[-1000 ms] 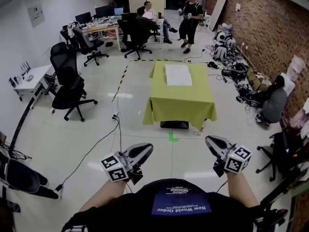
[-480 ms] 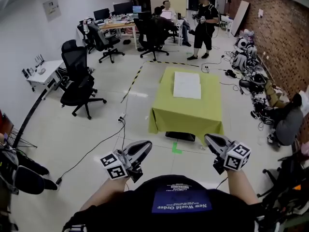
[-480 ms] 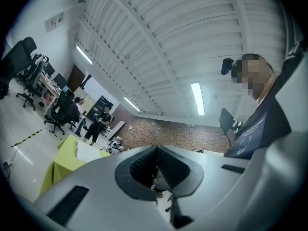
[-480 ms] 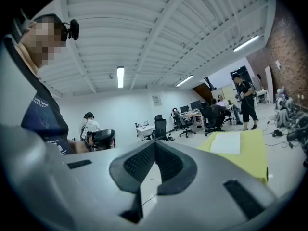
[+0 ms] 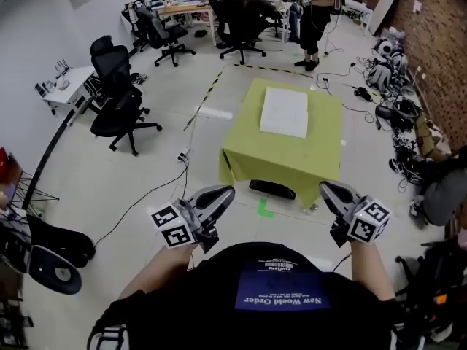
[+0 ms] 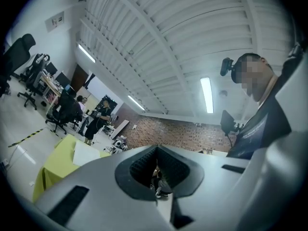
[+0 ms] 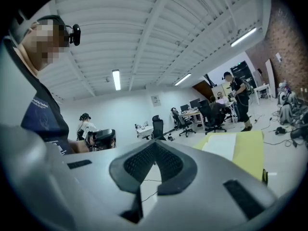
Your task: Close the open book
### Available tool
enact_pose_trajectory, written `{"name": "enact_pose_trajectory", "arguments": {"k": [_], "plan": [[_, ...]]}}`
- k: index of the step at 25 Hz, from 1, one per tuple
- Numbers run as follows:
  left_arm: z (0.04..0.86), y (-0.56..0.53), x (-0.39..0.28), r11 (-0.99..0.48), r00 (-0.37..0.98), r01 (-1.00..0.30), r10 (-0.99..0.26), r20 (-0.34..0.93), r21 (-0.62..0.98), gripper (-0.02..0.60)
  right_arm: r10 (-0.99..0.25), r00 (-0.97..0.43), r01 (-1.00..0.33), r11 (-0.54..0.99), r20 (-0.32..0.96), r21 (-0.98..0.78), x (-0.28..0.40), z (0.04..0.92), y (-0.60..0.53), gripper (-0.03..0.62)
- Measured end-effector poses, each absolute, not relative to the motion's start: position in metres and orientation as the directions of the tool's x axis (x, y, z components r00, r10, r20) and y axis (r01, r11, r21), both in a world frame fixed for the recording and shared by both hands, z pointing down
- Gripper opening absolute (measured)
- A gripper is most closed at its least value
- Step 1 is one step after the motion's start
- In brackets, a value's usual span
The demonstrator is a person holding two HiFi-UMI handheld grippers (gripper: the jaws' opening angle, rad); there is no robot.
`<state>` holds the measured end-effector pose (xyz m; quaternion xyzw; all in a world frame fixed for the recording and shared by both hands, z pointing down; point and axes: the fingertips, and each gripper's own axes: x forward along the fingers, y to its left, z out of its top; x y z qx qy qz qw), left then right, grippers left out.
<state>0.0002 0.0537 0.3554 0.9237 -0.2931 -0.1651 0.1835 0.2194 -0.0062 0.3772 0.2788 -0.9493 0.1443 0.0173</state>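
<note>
The worktop [image 5: 252, 148] and the open book [image 5: 284, 111] sit nearer than a second ago, though still well ahead of the left claw [image 5: 221, 194] and right claw [image 5: 329, 191]. Both claws are closed and empty. The approach looks unfinished, and closing the book has not begun.

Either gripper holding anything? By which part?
Nothing held: the left hand-held gripper and right hand-held gripper are both shut, empty; book lies apart on the table.
</note>
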Motion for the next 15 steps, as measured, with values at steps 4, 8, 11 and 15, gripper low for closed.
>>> {"name": "enact_pose_trajectory", "arguments": {"k": [4, 8, 11, 15], "plan": [[0.362, 0.000, -0.003, -0.781, 0.802, -0.435, -0.562, -0.201, 0.449, 0.008, -0.560, -0.817, -0.574, 0.772, 0.135, -0.273, 0.216, 0.388, -0.047, -0.014], [0.357, -0.066, -0.016, -0.825, 0.846, -0.370, -0.490, -0.213, 0.428, 0.008, -0.626, -0.768, -0.638, 0.725, 0.139, -0.261, 0.204, 0.379, -0.098, -0.014], [0.348, -0.118, -0.030, -0.851, 0.878, -0.312, -0.428, -0.214, 0.422, 0.008, -0.666, -0.734, -0.675, 0.693, 0.134, -0.253, 0.189, 0.368, -0.132, -0.014], [0.338, -0.178, -0.050, -0.883, 0.904, -0.256, -0.363, -0.226, 0.394, 0.008, -0.729, -0.673, -0.734, 0.635, 0.126, -0.243, 0.177, 0.360, -0.180, -0.014]]}}
